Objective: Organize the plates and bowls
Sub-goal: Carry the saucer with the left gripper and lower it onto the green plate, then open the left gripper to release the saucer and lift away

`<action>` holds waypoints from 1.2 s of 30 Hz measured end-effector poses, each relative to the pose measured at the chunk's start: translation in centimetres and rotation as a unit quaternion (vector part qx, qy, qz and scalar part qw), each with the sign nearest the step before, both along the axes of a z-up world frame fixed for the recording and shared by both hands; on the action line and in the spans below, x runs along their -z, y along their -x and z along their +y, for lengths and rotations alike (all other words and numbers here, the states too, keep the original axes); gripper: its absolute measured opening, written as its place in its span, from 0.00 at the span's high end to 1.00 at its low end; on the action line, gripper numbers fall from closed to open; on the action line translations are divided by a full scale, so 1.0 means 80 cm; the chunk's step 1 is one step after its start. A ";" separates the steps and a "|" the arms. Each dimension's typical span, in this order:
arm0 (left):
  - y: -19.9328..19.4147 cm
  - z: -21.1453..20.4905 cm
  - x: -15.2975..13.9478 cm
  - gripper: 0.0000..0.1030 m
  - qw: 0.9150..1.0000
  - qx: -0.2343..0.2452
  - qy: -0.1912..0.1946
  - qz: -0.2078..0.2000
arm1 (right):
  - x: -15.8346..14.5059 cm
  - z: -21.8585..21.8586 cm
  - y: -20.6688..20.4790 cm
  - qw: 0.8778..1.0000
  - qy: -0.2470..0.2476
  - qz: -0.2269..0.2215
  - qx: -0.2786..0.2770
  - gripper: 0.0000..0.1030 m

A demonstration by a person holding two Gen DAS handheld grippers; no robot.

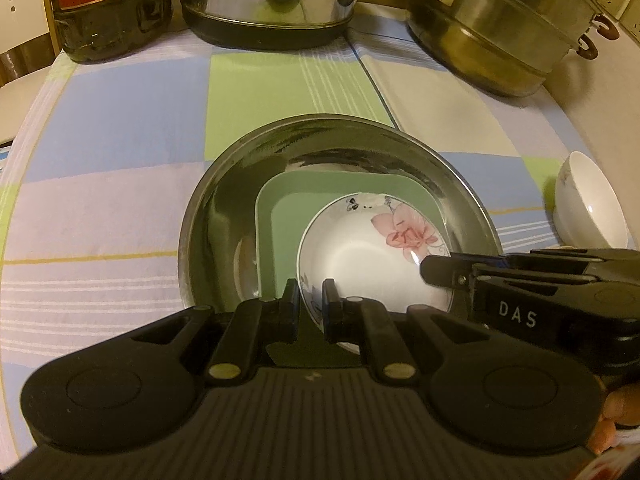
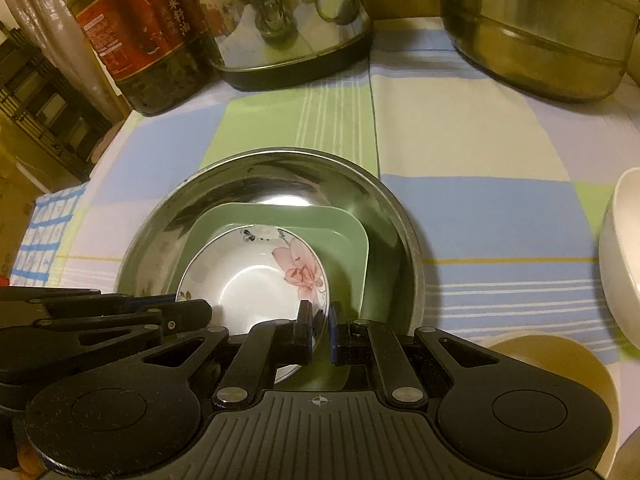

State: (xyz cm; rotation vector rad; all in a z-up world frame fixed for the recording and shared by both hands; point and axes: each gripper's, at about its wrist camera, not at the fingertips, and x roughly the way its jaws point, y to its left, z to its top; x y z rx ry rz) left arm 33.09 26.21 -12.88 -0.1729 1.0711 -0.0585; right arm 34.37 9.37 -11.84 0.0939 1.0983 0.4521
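Both my tongs, left tongs (image 1: 311, 300) and right tongs (image 2: 320, 322), pinch floral bowl (image 1: 372, 256) rim; bowl sits on green plate (image 1: 304, 200) inside steel basin (image 1: 224, 200). Seating probably flat; I release evenly.

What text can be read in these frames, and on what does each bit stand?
"DAS": white letters on the right gripper.
"菜籽油": gold characters on the red label of the oil bottle.
Small print on that label: too small to read.
Flowered bowl: a few dark marks, unreadable.

Dim warm light, glare on steel basin (image 1: 224, 200), fisheye-bent dark corners
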 end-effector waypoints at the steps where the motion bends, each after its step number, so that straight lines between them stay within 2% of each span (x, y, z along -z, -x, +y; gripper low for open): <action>1: -0.001 0.000 0.000 0.90 1.000 0.000 -0.001 0.000 | 0.001 0.000 -0.001 1.000 -0.002 0.001 0.002 0.92; 12: -0.004 -0.003 -0.005 0.90 1.000 -0.003 -0.009 -0.008 | 0.001 -0.003 -0.004 1.000 -0.013 -0.001 0.016 0.90; 14: -0.001 -0.003 -0.011 0.90 1.000 -0.005 -0.013 -0.015 | -0.006 -0.005 -0.001 1.000 -0.017 -0.014 0.015 0.85; 16: 0.004 -0.003 -0.020 0.88 1.000 -0.006 -0.018 -0.021 | -0.013 -0.008 0.002 0.999 -0.023 -0.024 0.013 0.69; 18: 0.011 -0.004 -0.030 0.84 0.999 -0.009 -0.021 -0.031 | -0.022 -0.011 0.007 0.999 -0.033 -0.031 0.012 0.64; 28: 0.076 -0.013 -0.074 0.82 0.998 -0.039 -0.024 -0.034 | -0.074 -0.051 0.057 0.994 -0.091 -0.054 0.014 0.62; 36: 0.148 -0.037 -0.096 0.79 0.998 -0.055 -0.026 -0.030 | -0.099 -0.097 0.114 0.993 -0.106 -0.051 0.014 0.57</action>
